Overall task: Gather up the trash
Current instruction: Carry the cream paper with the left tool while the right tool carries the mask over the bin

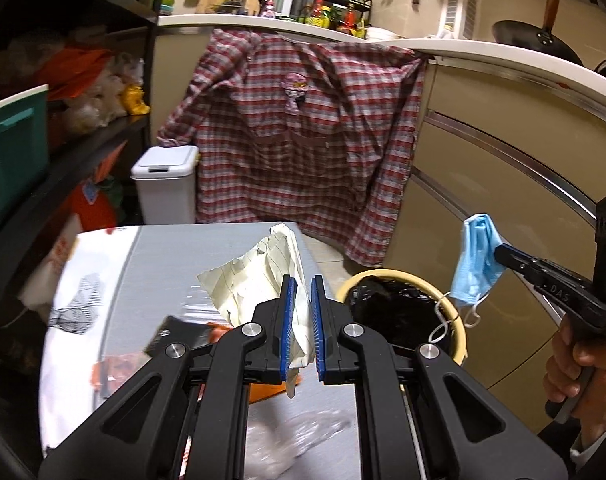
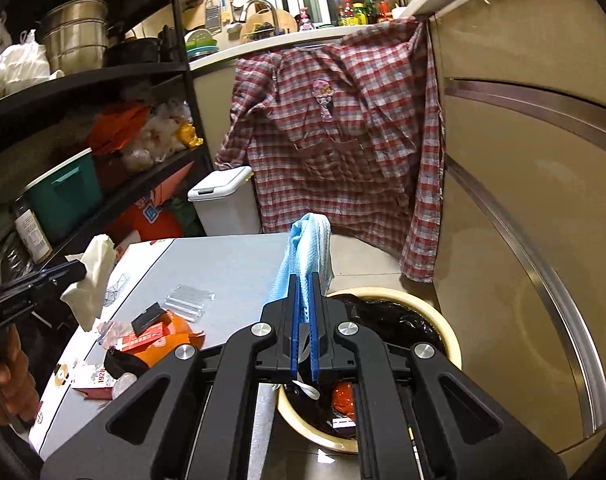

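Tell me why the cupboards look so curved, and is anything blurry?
Left wrist view: the fisheye lens bows the cabinet fronts; the clear plastic wrap at the bottom is smeared; the crumpled paper in the left tool stays sharp. Right wrist view: same bowing, dark corners, and the blue face mask is soft.

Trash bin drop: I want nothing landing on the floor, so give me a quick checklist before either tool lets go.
1. Right tool shut on blue face mask: ok.
2. Mask above the black-lined bin: ok.
3. Left tool shut on crumpled paper: ok.
4. Paper above the bin: not ok, over the table.
5. Bin mouth unobstructed: ok.
6. Mask ear loops hanging clear of the rim: cannot tell.
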`<state>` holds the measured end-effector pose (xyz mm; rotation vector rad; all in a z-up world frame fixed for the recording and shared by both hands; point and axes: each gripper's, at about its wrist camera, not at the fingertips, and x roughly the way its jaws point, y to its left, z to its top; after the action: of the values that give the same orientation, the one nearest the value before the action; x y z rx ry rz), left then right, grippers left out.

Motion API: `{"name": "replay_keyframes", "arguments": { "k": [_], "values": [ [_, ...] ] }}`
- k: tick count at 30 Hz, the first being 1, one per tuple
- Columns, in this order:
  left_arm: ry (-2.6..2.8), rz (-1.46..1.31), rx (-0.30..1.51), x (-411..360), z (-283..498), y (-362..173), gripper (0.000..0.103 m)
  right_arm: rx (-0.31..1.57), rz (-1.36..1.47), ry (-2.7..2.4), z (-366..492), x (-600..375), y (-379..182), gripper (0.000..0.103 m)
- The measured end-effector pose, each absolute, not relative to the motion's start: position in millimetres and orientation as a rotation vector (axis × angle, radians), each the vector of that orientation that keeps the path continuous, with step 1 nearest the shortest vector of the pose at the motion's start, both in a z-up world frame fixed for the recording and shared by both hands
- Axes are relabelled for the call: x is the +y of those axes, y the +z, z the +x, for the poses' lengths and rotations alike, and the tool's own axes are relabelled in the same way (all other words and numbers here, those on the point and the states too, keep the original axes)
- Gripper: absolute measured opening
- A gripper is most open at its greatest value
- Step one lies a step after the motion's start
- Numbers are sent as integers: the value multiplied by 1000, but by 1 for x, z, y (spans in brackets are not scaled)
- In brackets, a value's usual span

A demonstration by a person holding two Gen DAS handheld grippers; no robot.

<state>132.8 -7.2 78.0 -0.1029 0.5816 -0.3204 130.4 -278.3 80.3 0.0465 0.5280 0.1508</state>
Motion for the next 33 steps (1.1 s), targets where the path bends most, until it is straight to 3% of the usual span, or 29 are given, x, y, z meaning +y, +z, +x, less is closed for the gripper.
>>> {"name": "replay_keyframes", "arguments": {
  "k": [31, 33],
  "values": [
    [-536, -53, 726, -155, 195, 22, 9, 587, 129, 37, 174, -340, 58, 5],
    [-549, -50, 741, -160, 197, 19, 10, 589, 131, 31, 176, -342, 58, 8]
  ]
}}
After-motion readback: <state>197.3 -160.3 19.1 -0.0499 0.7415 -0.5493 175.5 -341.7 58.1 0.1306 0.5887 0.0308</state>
